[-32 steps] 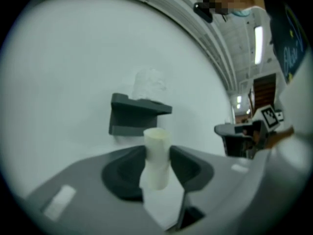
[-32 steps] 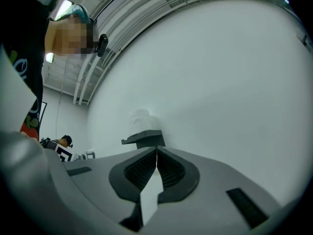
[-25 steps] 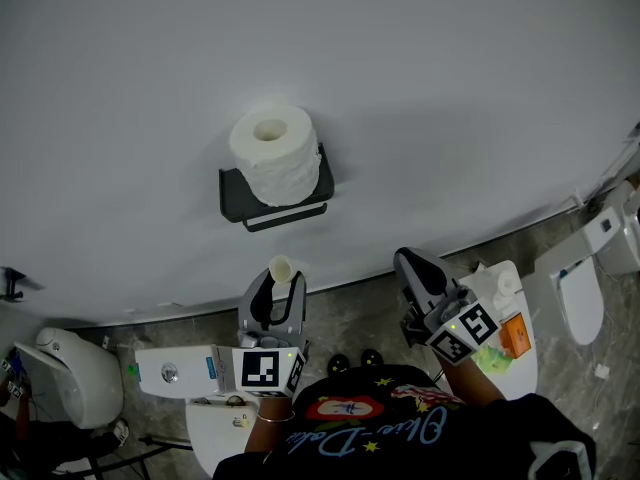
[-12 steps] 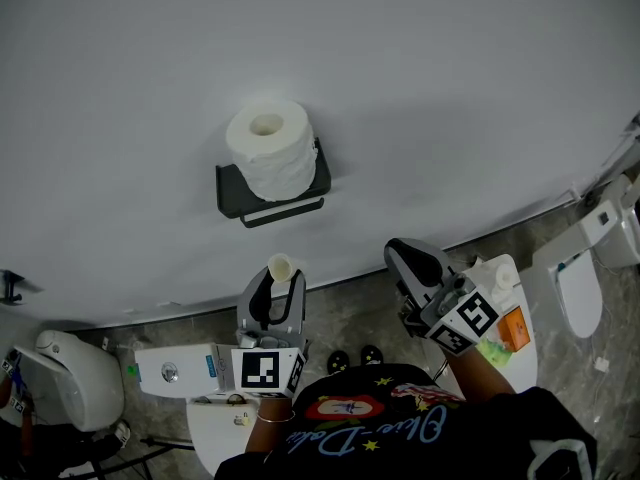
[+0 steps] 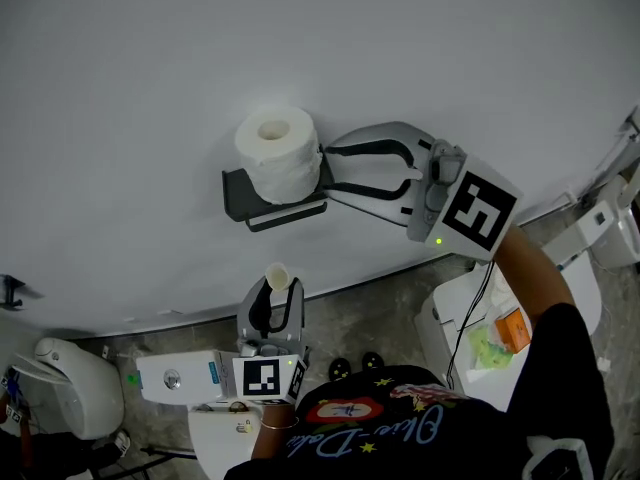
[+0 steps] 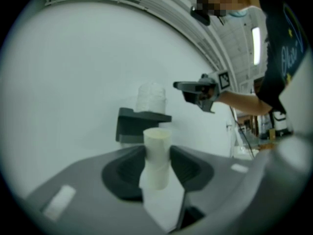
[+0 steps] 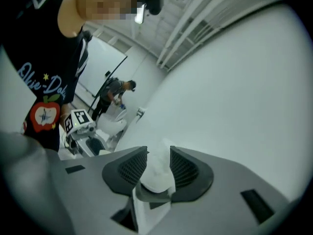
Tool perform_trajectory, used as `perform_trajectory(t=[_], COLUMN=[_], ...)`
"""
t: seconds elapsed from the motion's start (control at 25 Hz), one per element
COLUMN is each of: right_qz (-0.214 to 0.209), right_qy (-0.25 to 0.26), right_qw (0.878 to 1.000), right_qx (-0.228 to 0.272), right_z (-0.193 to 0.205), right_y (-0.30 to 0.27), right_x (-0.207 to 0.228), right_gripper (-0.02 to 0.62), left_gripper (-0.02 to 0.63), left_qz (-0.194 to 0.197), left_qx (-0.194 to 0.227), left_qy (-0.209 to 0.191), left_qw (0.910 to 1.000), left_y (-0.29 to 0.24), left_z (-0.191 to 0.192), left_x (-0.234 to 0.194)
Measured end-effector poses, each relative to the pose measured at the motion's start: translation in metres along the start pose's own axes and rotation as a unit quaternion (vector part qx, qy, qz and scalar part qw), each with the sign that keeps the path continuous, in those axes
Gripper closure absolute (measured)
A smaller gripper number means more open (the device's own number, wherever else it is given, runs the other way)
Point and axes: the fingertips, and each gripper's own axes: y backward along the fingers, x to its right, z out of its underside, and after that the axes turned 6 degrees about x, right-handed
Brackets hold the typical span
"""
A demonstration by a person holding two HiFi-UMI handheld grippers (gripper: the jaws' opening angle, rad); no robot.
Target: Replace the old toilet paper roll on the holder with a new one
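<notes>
The new roll (image 5: 275, 156) stands on end on top of the black holder (image 5: 240, 194) on the wall, not threaded on it. A nudge from the incoming claw could topple it toward 9 o'clock and off the shelf, and a bite near the edge could crush the soft paper or let it slip. The right claw (image 5: 328, 174) comes in from 3 o'clock with its jaws opening fairly wide, the roll's side just at their tips, nothing pressed yet. At 6 o'clock, well below, the left claw (image 5: 272, 300) grips 1 bare cardboard tube (image 6: 156, 153).
</notes>
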Motion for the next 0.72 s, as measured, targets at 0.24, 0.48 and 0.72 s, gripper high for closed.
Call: perform_trajectory(t=[0.24, 0.48, 0.72], right_qz=[-0.139, -0.215, -0.27], right_qy=[0.086, 0.104, 0.073], right_qw=[0.98, 0.948, 0.917], right_qx=[-0.115, -0.21, -0.285], right_z=[0.002, 0.02, 0.031], right_y=[-0.044, -0.063, -0.07], right_x=[0.008, 0.017, 0.009], right_gripper=[0.422, 0.399, 0.399], left_gripper=[0.446, 0.446, 0.446], left_qz=[-0.028, -0.059, -0.072], left_qx=[0.006, 0.006, 0.006], left_qy=[-0.001, 0.003, 0.01], left_qw=[0.9996, 0.9982, 0.9974], left_y=[0.017, 0.029, 0.032], left_z=[-0.004, -0.002, 0.001], left_x=[-0.016, -0.035, -0.043])
